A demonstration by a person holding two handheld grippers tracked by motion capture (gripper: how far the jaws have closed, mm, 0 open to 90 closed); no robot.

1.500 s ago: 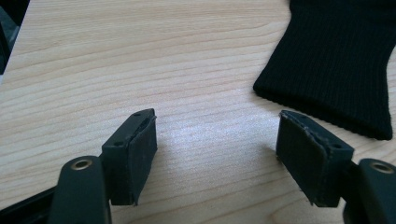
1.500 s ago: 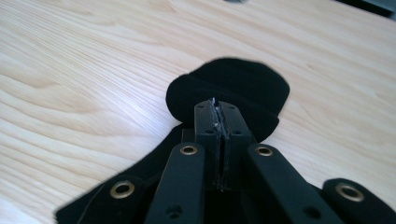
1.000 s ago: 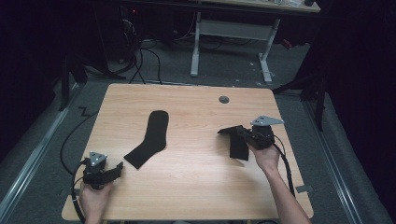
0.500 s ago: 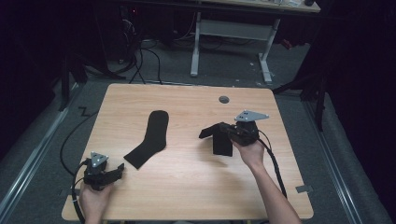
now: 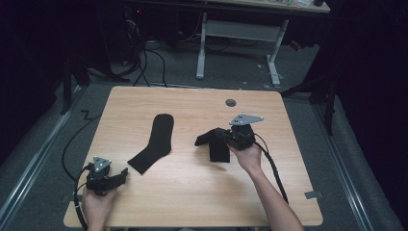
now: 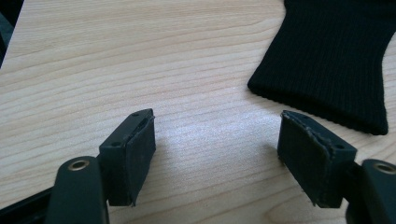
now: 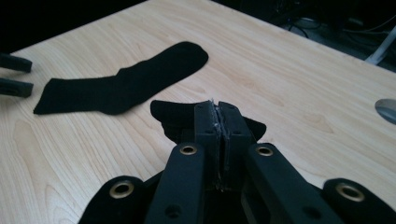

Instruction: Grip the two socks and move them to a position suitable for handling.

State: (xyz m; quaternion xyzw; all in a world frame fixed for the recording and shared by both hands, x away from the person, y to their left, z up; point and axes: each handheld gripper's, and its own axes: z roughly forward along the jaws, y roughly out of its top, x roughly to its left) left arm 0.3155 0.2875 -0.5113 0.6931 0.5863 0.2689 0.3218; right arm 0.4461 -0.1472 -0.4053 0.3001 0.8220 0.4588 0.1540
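Note:
A black sock (image 5: pixel 156 142) lies flat on the wooden table (image 5: pixel 192 101), toe toward the far side and cuff toward the near left. In the right gripper view this flat sock (image 7: pixel 126 84) stretches across the left. My right gripper (image 5: pixel 222 136) is shut on a second black sock (image 5: pixel 219 151), which hangs folded just over the table right of centre. Its jaws (image 7: pixel 218 116) are pressed together, with the held sock (image 7: pixel 168 114) bunched past them. My left gripper (image 5: pixel 120 175) rests open at the near left corner. Between its open jaws (image 6: pixel 217 140) is bare wood, and the sock's cuff (image 6: pixel 327 60) lies just beyond.
A round grey grommet (image 5: pixel 231 102) sits in the table near its far edge. Cables (image 5: pixel 269 168) trail from both grippers off the near side. A desk frame (image 5: pixel 240 33) and floor cables stand beyond the table.
My right gripper has carried the held sock leftward, from the table's right side toward the middle. The left gripper and the flat sock have stayed put.

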